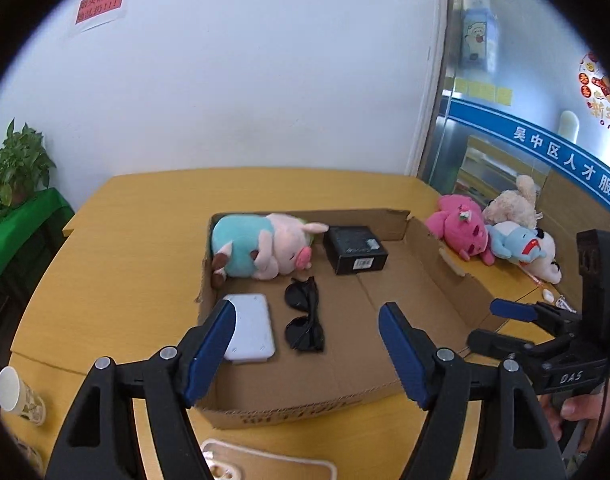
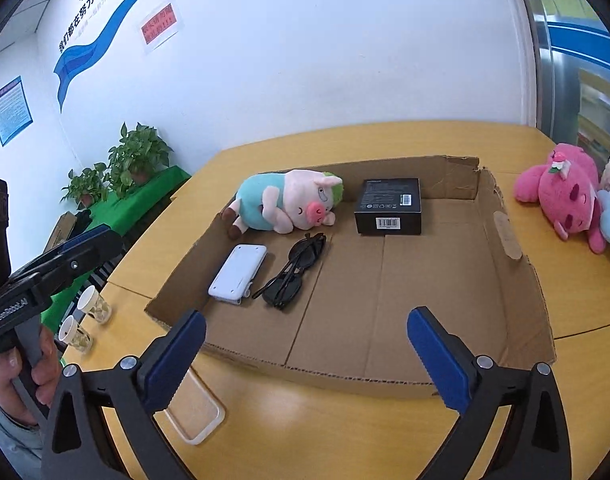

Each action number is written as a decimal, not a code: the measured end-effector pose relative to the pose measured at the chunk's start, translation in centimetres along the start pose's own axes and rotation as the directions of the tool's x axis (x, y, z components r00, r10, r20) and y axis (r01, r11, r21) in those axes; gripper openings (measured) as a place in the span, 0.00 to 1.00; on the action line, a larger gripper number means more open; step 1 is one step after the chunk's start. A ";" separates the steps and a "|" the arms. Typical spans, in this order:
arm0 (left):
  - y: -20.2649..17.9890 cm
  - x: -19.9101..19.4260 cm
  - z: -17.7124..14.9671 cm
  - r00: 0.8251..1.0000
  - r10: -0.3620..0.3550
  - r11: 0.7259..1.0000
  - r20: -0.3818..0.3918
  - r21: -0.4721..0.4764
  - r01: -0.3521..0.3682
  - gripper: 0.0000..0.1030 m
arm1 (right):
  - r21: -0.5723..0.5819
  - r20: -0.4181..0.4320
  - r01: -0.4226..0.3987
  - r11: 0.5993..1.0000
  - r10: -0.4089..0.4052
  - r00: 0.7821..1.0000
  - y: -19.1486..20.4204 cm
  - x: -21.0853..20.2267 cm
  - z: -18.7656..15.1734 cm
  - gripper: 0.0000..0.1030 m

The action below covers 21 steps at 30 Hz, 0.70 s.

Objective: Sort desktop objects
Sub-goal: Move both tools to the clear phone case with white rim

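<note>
Left gripper (image 1: 307,354), right gripper (image 2: 307,358) spread, empty; black folded sunglasses (image 2: 292,274) in cardboard tray (image 2: 517,280).

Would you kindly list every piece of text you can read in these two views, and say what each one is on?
"DAS": right tongs body.
"GenRobot.AI": left tongs body.
"吴中区人才服务": blue band on the glass.
"新年" and "HAPP": red sticker, cut off.
"奔跑" and "我们都在努力": wall slogan.
Too blurred to read: red notice, black box labels, carton print, blue poster.
</note>
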State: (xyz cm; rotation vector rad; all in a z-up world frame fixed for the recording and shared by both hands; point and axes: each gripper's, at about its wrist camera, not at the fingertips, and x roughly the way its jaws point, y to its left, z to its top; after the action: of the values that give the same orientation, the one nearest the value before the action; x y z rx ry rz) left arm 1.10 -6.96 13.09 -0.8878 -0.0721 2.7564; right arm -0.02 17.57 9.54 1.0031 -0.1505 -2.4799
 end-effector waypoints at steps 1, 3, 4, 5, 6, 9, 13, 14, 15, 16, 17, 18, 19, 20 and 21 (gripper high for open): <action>0.6 0.0 -0.6 1.000 0.006 1.000 -0.015 -0.009 -0.006 0.72 | -0.001 -0.004 -0.004 1.000 0.004 1.000 0.0 -0.1 -0.3 0.99; 2.3 0.5 -2.0 0.998 0.017 0.999 -0.063 -0.034 -0.019 0.72 | 0.004 -0.035 -0.012 1.000 0.012 0.999 0.2 0.4 -1.1 0.99; 3.0 0.9 -2.7 0.996 0.023 0.999 -0.089 -0.040 -0.027 0.72 | 0.007 -0.051 -0.030 1.000 0.030 0.998 0.4 0.8 -1.7 0.99; 4.1 1.5 -3.7 0.991 0.041 0.998 -0.129 -0.048 -0.047 0.72 | 0.008 -0.073 -0.054 0.999 0.054 0.996 0.6 1.3 -2.4 0.99; 4.9 2.0 -4.6 0.986 0.052 0.996 -0.161 -0.056 -0.062 0.72 | 0.009 -0.094 -0.073 0.997 0.074 0.993 0.9 1.8 -3.1 0.99; 7.5 3.8 -7.6 0.962 0.062 0.992 -0.268 -0.086 -0.088 0.72 | 0.048 -0.190 -0.158 0.986 0.164 0.968 2.1 4.0 -6.1 0.99; 10.1 6.2 -10.9 0.924 0.024 0.985 -0.382 -0.148 -0.087 0.72 | 0.105 -0.330 -0.265 0.959 0.285 0.900 4.5 7.9 -10.1 0.99; 10.7 6.9 -11.6 0.914 0.001 0.982 -0.407 -0.171 -0.078 0.72 | 0.111 -0.353 -0.280 0.954 0.301 0.886 5.2 8.7 -10.8 0.99; 11.0 7.4 -12.1 0.905 -0.015 0.979 -0.424 -0.189 -0.073 0.71 | 0.110 -0.370 -0.292 0.950 0.312 0.875 5.8 9.2 -11.3 0.99; 11.3 8.0 -12.7 0.894 -0.030 0.975 -0.447 -0.209 -0.072 0.71 | 0.105 -0.383 -0.309 0.945 0.326 0.865 6.5 9.7 -11.7 0.99; 11.6 8.5 -13.1 0.882 -0.048 0.971 -0.468 -0.228 -0.068 0.70 | 0.107 -0.388 -0.320 0.941 0.336 0.858 6.8 10.0 -11.9 0.99; 11.4 8.4 -13.2 0.892 -0.047 0.974 -0.449 -0.220 -0.059 0.70 | 0.120 -0.397 -0.337 0.934 0.356 0.846 7.2 10.4 -12.2 0.99; 11.3 8.5 -13.2 0.888 -0.061 0.974 -0.456 -0.223 -0.048 0.70 | 0.130 -0.403 -0.347 0.929 0.370 0.837 7.4 10.7 -12.4 0.99; 11.1 8.6 -13.4 0.880 -0.082 0.972 -0.468 -0.233 -0.033 0.70 | 0.140 -0.411 -0.358 0.923 0.383 0.827 7.6 11.0 -12.7 0.99; 10.9 8.7 -13.5 0.875 -0.095 0.971 -0.475 -0.236 -0.022 0.70 | 0.148 -0.419 -0.363 0.920 0.391 0.820 7.7 11.4 -13.0 1.00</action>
State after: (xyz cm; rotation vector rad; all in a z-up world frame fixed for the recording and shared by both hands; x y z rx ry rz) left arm -0.23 -15.72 -4.15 -1.5965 -0.3257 2.4354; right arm 4.54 6.43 -5.05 1.3863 -0.2535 -1.8476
